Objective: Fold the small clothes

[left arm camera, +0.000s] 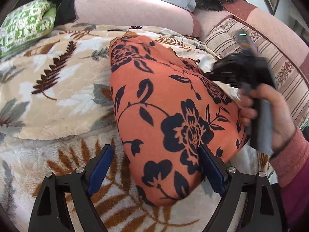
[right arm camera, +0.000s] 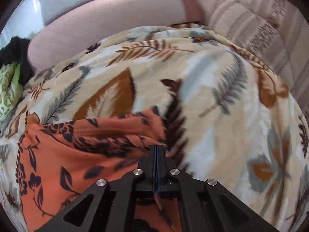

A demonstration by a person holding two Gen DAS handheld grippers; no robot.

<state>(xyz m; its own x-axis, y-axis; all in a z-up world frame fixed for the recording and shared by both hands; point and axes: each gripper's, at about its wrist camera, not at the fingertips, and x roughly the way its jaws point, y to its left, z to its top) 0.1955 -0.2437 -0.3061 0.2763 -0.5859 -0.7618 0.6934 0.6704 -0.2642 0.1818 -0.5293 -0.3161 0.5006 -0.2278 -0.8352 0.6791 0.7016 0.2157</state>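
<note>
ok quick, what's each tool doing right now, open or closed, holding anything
left tool: open, holding nothing, one finger over the orange black-flowered cloth.
right tool: closed, pinching that cloth's edge.

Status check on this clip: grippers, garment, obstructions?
Left gripper open over orange floral garment. Right gripper shut on its edge. Garment on leaf-print blanket. Nothing in the way.

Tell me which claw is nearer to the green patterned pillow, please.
Left. The left claw is open over the orange cloth's near end; the right claw, farther from the pillow, pinches its opposite edge.
</note>
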